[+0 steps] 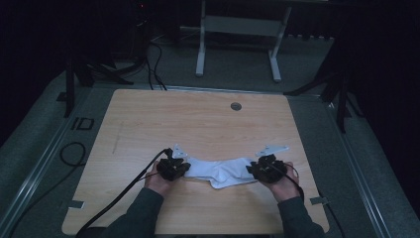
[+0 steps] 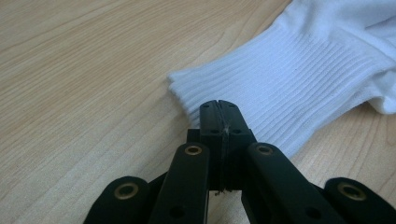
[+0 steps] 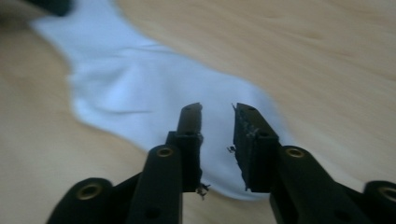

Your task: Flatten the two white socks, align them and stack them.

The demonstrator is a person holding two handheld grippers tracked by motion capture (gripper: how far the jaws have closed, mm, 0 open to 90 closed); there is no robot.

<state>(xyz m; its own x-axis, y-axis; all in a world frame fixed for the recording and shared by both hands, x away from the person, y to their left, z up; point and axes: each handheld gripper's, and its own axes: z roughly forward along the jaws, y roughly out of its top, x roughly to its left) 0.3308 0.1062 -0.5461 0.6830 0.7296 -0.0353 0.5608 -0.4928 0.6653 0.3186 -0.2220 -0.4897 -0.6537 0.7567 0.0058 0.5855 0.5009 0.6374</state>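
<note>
A white sock (image 1: 223, 171) lies stretched out flat on the wooden table (image 1: 198, 119), near its front edge. My left gripper (image 1: 173, 168) is at the sock's left end. In the left gripper view its jaws (image 2: 219, 105) are pressed together at the edge of the ribbed cuff (image 2: 303, 70), pinching a thin bit of it. My right gripper (image 1: 265, 169) is at the sock's right end. In the right gripper view its jaws (image 3: 217, 109) stand apart just above the sock's toe end (image 3: 140, 93), with nothing pressed between the pads.
A round cable grommet (image 1: 236, 106) sits near the table's far edge. Black cables (image 1: 119, 196) trail off the front left corner and lie on the floor. A white desk frame (image 1: 237, 29) stands on the floor beyond the table.
</note>
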